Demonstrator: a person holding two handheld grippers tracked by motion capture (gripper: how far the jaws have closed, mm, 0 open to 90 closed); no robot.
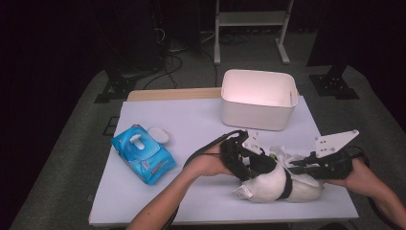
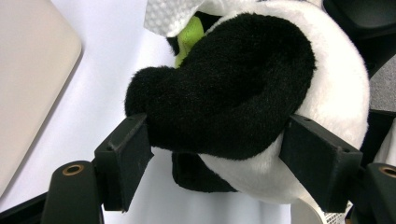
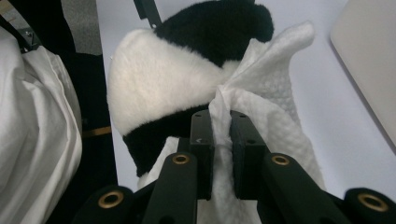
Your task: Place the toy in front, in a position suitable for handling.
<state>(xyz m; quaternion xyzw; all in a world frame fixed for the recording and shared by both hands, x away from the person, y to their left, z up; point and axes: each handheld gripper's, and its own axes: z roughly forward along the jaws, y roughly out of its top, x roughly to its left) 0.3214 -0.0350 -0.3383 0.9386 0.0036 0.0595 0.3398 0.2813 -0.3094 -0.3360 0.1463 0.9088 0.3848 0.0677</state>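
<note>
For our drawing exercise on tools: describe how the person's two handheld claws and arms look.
Both the left claw and the right claw are black, each with two flat rectangular jaws, brass-ringed pivots and a pale grey three-cornered plate on top. A black cable loops from the left one. The forearms are bare, without sleeves.

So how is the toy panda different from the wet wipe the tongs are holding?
The toy panda is fat, furry, black and white; the wet wipe is thin, dimpled and all white. The left tongs grip the panda with jaws spread wide around it; the right tongs pinch the wipe nearly shut. Both are soft, and they touch.
</note>
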